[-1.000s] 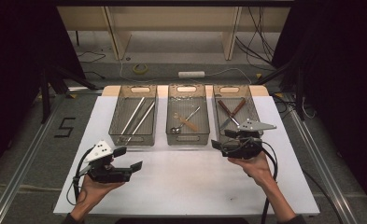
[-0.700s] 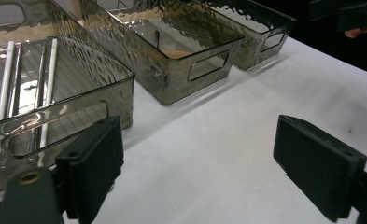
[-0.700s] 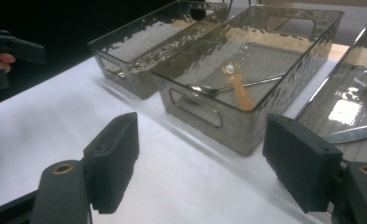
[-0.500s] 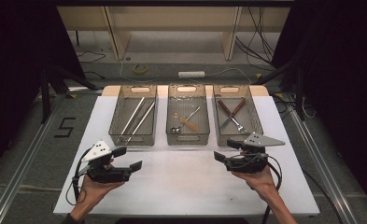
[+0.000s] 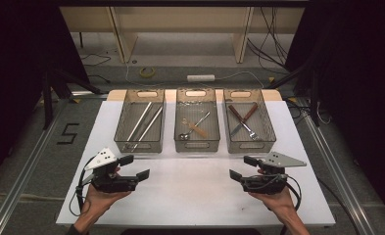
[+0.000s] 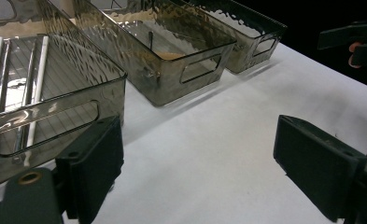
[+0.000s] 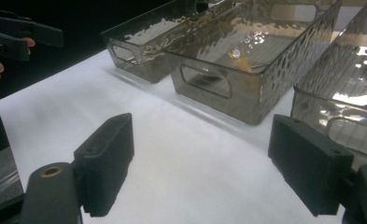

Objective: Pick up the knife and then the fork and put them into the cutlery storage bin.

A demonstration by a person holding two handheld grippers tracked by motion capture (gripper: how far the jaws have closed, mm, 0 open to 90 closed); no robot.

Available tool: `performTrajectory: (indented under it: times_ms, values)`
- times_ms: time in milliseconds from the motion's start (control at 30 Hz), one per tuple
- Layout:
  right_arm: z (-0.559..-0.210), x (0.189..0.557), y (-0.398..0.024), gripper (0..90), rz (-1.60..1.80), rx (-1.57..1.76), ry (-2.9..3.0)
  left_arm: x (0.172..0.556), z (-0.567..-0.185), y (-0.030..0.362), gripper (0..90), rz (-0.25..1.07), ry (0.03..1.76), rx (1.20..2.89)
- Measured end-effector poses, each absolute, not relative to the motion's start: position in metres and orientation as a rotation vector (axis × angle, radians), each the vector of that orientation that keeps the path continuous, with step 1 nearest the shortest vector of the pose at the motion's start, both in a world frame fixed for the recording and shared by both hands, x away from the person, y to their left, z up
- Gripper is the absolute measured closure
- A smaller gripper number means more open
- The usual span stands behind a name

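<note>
Behind both tongs: three smoky bins (image 5: 196,143) in a row | left tongs (image 5: 135,167) released | right tongs (image 5: 242,168) released

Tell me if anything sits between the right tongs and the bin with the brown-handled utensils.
Nothing visible does. The right tongs are open over bare white table, and the right bin lies just beyond them. Only the bin's own near wall stands before the brown-handled utensils inside.

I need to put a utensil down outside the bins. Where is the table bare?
The white table is bare between the left gripper and right gripper, up to the bins' near walls. The three bins, left bin, middle bin and right bin, crowd the far edge with narrow gaps.
</note>
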State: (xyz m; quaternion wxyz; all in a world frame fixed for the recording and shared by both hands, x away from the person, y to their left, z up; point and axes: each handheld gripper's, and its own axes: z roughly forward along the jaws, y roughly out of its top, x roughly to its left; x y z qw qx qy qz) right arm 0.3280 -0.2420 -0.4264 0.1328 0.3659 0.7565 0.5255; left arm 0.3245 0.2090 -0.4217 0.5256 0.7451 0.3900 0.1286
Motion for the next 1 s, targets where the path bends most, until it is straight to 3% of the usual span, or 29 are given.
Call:
performTrajectory:
  times_ms: [1000]
  values:
    - [-0.432, 0.3246, -0.2431, 21.9, 1.495, 1.084, 2.206, 0.325, -0.4228, 0.2086, 15.6, 0.293, 0.939, 1.783]
